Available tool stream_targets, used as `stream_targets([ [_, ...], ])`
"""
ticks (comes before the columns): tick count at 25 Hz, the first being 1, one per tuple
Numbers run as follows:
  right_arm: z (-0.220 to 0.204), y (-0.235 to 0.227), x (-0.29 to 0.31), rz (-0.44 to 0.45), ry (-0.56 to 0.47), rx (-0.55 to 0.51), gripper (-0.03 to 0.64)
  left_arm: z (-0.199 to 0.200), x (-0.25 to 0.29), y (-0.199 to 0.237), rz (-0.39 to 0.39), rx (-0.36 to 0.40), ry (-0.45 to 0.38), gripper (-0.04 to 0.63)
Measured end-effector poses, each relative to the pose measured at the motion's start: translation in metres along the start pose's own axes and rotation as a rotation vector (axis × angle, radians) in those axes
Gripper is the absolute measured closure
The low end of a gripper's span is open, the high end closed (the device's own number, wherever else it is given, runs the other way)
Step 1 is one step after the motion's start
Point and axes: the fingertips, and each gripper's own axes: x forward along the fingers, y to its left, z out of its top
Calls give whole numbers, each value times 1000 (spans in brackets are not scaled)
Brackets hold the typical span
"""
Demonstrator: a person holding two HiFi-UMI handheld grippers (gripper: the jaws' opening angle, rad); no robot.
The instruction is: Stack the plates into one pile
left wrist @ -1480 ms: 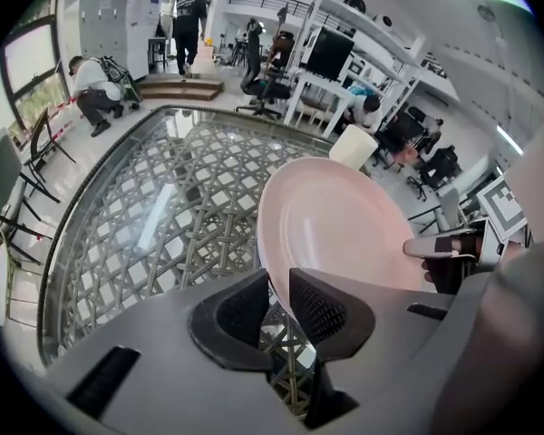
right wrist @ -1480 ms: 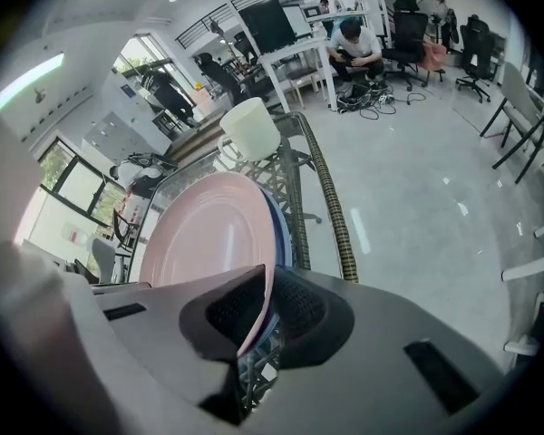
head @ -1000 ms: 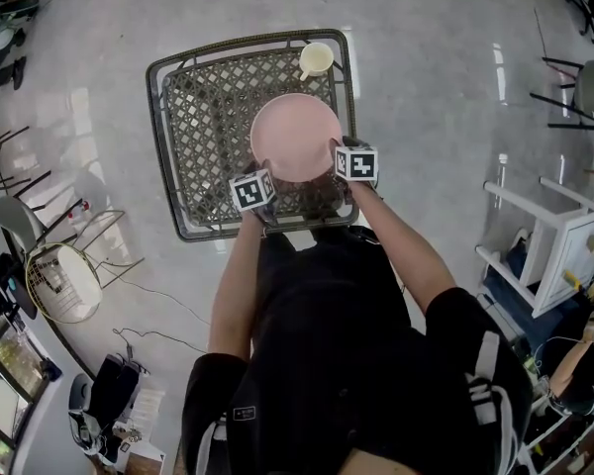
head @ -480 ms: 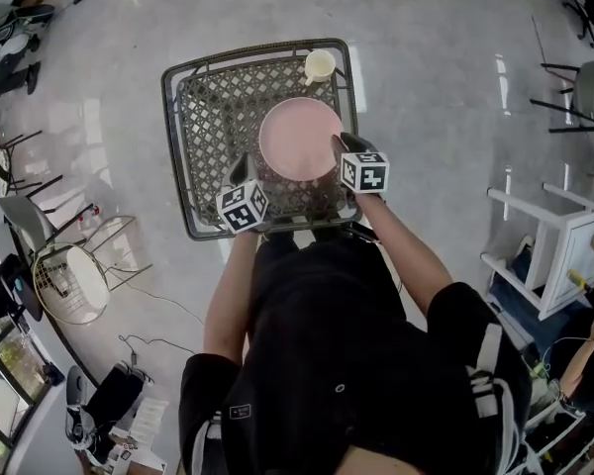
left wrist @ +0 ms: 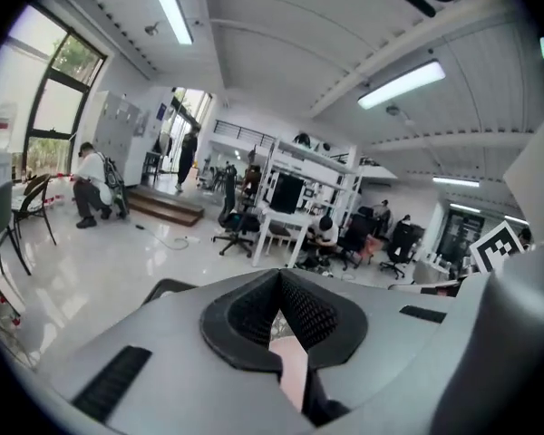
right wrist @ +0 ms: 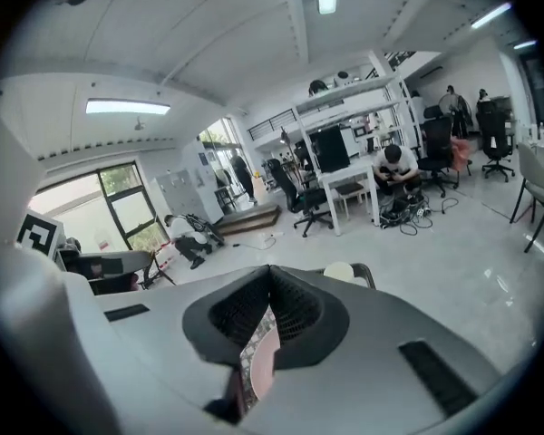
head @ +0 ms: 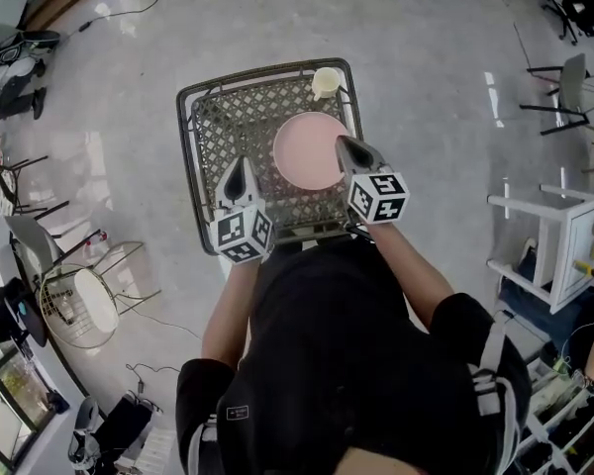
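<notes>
left half of the woven table (head: 218, 117) is bare, open way in from the near edge. plate (head: 310, 151) fills the right half, cup (head: 327, 82) just beyond it blocks the far right corner.

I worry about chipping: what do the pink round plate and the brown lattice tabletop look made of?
Pink round plate: plastic or glazed ceramic, unclear which; even colour, smooth face. Brown lattice tabletop: likely woven rattan or wicker-look strips; open diamond weave, dark rim.

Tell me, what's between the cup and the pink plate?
Nothing: only a short bare strip of woven table separates the cup and plate, seen in the head view.
</notes>
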Motion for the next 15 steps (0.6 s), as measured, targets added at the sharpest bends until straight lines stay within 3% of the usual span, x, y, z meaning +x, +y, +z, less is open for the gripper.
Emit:
stream_targets([
  [6, 38, 51, -37, 7, -129, -73, 607, 59, -44, -20, -48, 112, -155, 580],
  [9, 48, 77, -58, 20, -175, -90, 607, 70, -66, -25, -59, 130, -224, 580],
  [15, 46, 103, -76, 48, -185, -120, 606, 67, -78, -35, -106, 141, -232, 580],
])
